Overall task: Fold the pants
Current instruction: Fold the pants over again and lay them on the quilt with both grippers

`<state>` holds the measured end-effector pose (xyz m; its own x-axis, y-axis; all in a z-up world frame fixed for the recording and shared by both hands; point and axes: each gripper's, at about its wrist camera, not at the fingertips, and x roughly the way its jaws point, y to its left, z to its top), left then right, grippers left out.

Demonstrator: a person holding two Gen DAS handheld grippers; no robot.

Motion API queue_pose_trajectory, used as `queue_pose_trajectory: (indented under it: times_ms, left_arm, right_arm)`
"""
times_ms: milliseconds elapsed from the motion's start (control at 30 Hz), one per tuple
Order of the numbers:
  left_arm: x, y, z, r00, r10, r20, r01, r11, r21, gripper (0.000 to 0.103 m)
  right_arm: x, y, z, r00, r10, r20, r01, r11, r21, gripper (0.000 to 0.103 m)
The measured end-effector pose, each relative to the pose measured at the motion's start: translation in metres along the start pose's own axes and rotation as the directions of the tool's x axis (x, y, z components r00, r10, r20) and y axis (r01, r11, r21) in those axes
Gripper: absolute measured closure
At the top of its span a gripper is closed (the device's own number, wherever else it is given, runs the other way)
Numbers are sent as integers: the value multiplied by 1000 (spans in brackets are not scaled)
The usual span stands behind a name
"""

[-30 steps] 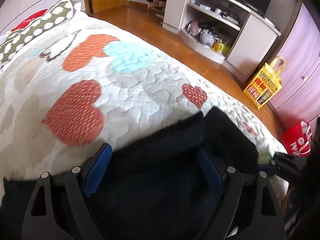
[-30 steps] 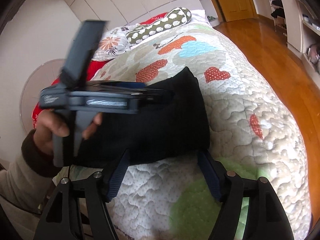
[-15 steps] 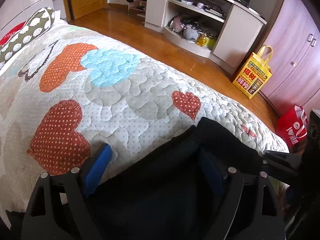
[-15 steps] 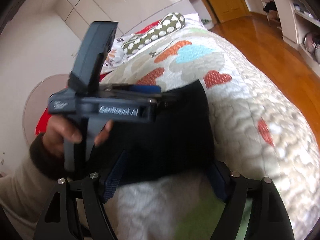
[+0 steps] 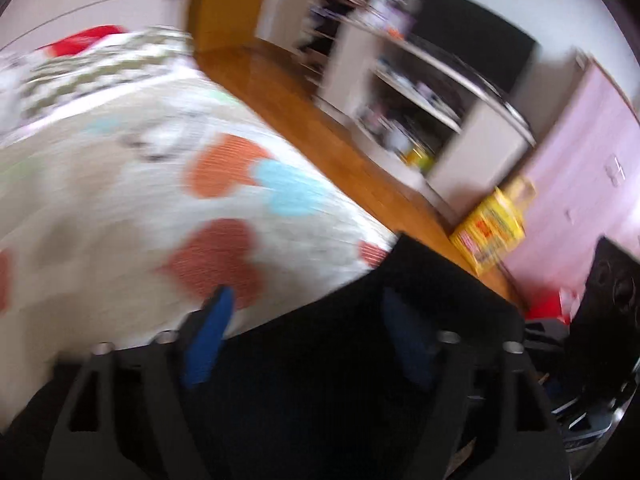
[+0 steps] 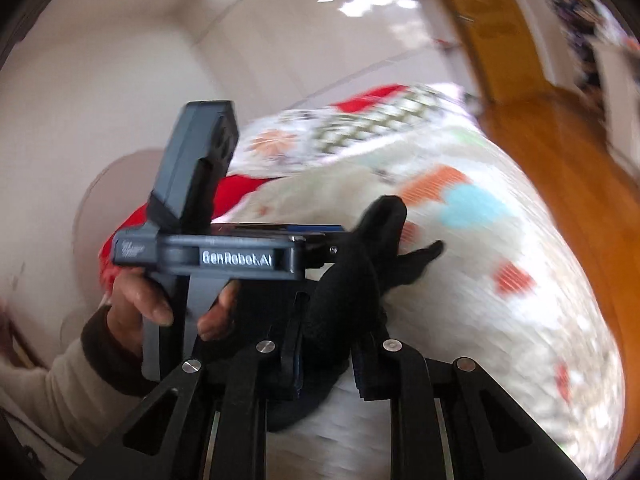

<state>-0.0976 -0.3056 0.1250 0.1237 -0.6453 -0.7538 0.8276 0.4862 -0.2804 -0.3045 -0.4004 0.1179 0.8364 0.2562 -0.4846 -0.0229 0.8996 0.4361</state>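
Risk in the left wrist view is a lopsided lift: the left gripper (image 5: pixel 304 332) has been narrowing yet stands wide around the black pants (image 5: pixel 320 380) at lower centre, above the quilt (image 5: pixel 120 208); whether its pads press is unclear. In the right wrist view, the right gripper (image 6: pixel 326 364) has just clamped a bunched fold at lower centre, which could slip

Bed (image 5: pixel 120 208) covered with a pale quilt (image 6: pixel 480 320) printed with orange, red and blue hearts. At the head end, a spotted green-and-white bolster (image 6: pixel 384 120), a floral pillow (image 6: pixel 272 144) beside it, and something red (image 5: pixel 88 38) behind; blurred. Black pants (image 6: pixel 360 280) hang bunched above the quilt's near end; whether any part touches it cannot be told.
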Motion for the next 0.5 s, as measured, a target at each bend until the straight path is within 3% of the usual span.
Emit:
queue_pose_trajectory:
  times_ms: [100, 200, 300, 333, 400, 500]
  left_arm:
    - [-56, 48, -23, 997, 52, 63, -43, 989, -145, 19]
    - [-95, 91, -56, 986, 148, 76, -120, 951, -285, 19]
    - [-117, 117, -93, 974, 221, 57, -185, 911, -369, 19]
    - [-120, 122, -101, 972, 229, 49, -192, 901, -389, 19]
    - [-125, 128, -119, 970, 242, 37, -205, 885, -418, 19]
    - [-123, 127, -134, 972, 234, 36, -195, 878, -437, 19]
  right_arm:
    - [25, 46, 9, 996, 79, -39, -83, 990, -118, 85]
    - [72, 83, -2, 983, 139, -122, -159, 971, -178, 80]
    - [137, 102, -28, 945, 182, -272, -222, 967, -124, 68]
    - [159, 104, -40, 915, 189, -356, -233, 969, -82, 67]
    - [165, 105, -47, 878, 240, -413, -272, 962, -19, 66]
    - [130, 98, -32, 886, 302, -353, -328, 945, -16, 52]
